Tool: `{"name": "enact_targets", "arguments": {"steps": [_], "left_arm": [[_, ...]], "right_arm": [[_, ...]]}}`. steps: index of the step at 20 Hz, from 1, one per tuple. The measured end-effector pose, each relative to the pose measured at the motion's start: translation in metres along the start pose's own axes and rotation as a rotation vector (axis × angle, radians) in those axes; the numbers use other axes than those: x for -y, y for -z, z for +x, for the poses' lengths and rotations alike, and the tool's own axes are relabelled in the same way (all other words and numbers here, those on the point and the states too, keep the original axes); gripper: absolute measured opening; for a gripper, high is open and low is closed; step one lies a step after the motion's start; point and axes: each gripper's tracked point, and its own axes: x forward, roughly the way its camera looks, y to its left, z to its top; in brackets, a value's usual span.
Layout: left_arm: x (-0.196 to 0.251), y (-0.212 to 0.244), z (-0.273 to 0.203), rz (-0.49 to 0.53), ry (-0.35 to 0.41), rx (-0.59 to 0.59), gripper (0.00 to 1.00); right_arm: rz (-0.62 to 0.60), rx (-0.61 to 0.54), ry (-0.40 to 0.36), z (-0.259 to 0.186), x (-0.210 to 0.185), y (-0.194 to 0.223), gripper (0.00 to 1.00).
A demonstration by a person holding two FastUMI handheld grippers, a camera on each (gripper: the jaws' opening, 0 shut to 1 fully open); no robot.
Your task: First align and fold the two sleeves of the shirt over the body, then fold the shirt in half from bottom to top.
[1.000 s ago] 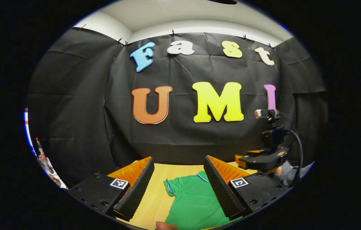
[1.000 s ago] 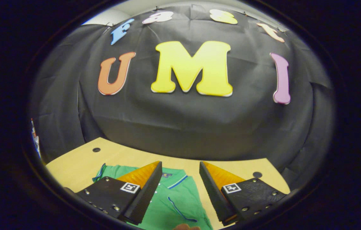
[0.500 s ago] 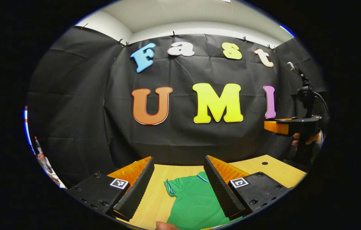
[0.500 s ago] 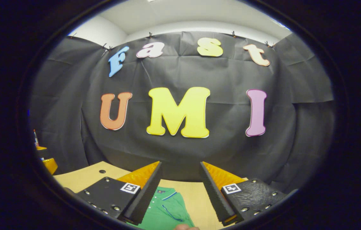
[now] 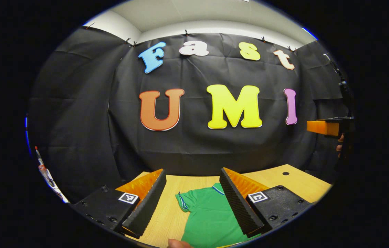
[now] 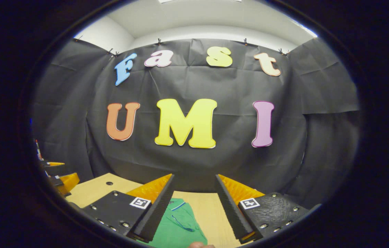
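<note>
Left gripper view: I am holding my left hand-held gripper above the worktop, jaws standing wide apart and gripping nothing. The green shirt is lying flat on the worktop below and between the fingers, one short sleeve pointing left, collar toward the booth wall. My right hand-held gripper is showing at the right edge, raised well above the worktop. Right gripper view: its jaws are likewise standing wide apart and empty, the shirt lying beneath them.
</note>
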Motion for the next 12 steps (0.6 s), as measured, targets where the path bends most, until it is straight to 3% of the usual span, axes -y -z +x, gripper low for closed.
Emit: {"name": "enact_targets", "arguments": {"steps": [4,10,12], "left_arm": [[-0.015,0.050,0.063,0.003,-0.037,-0.120,1.00],[-0.031,0.171,0.162,-0.086,-0.100,-0.423,1.00],[-0.039,0.202,0.188,-0.068,-0.127,-0.482,1.00]], "right_arm": [[-0.009,-0.030,0.000,-0.008,0.010,0.009,0.79],[-0.027,-0.115,-0.028,-0.012,0.023,0.045,0.79],[-0.030,-0.153,-0.032,-0.012,0.027,0.057,0.79]]}}
